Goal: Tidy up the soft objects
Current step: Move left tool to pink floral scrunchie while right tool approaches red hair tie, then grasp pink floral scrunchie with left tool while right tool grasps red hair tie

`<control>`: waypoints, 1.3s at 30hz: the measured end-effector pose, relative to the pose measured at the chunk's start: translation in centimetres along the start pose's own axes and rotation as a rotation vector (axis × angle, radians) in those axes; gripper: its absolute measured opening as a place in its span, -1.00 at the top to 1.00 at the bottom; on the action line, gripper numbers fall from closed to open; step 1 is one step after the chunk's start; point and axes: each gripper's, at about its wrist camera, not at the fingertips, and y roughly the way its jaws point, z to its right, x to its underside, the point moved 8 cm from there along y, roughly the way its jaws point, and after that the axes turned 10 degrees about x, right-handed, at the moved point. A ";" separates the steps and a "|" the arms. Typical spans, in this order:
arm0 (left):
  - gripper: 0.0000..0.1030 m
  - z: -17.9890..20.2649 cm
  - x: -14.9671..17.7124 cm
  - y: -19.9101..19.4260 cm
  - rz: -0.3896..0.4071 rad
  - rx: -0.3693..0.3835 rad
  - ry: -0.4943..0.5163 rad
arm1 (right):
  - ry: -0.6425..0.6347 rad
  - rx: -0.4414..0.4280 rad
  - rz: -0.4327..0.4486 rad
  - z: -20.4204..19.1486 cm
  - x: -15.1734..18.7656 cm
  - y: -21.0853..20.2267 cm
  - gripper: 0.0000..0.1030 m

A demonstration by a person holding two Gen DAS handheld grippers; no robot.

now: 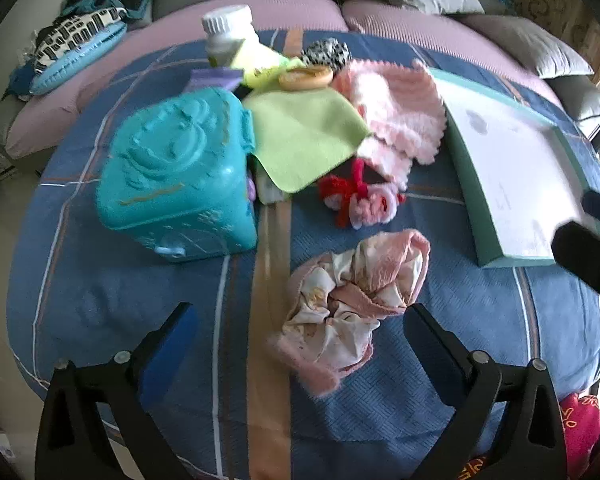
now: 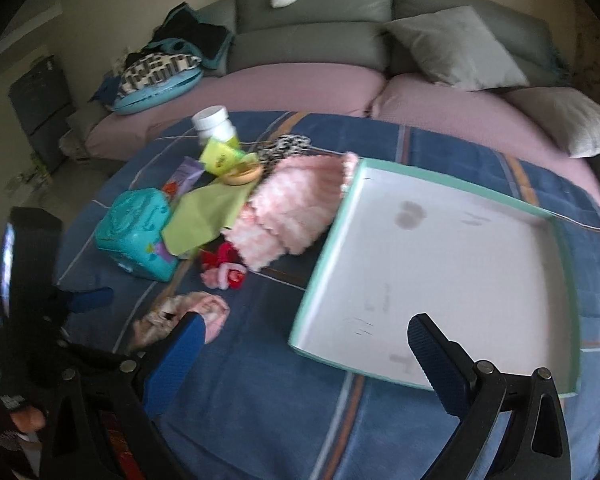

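Your left gripper (image 1: 300, 332) hangs wide open around the crumpled pink-and-cream cloth (image 1: 352, 304) on the blue striped blanket (image 1: 140, 300), pads not touching. Your right gripper (image 2: 304, 332), also open, hovers empty over the teal-rimmed white tray's (image 2: 556, 216) near edge; a turquoise plastic box (image 1: 176, 176) stands nearby.

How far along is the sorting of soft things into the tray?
Done: nothing; the tray is bare. In hand: the open left gripper straddles the crumpled pink cloth without gripping it. Left: the green cloth, fluffy pink cloth and the rest.
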 end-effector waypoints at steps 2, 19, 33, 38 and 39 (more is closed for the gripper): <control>-0.71 0.0 0.1 0.5 -0.017 0.008 -0.003 | -0.006 -0.027 -0.005 -0.7 -0.6 0.5 -0.81; -0.37 -1.0 -0.5 4.6 -0.080 0.089 -0.039 | -0.093 -0.189 -0.152 -6.5 -1.0 7.3 -0.47; -0.37 -2.5 -1.3 5.9 -0.069 0.090 -0.042 | -0.113 -0.192 -0.189 -7.5 -0.9 10.2 -0.13; -0.37 -2.9 -1.2 5.4 -0.067 0.097 -0.047 | -0.102 -0.188 -0.181 -7.6 -1.1 10.5 0.03; -0.37 -3.0 -1.3 5.4 -0.067 0.096 -0.046 | -0.094 -0.191 -0.179 -7.5 -1.2 10.5 0.07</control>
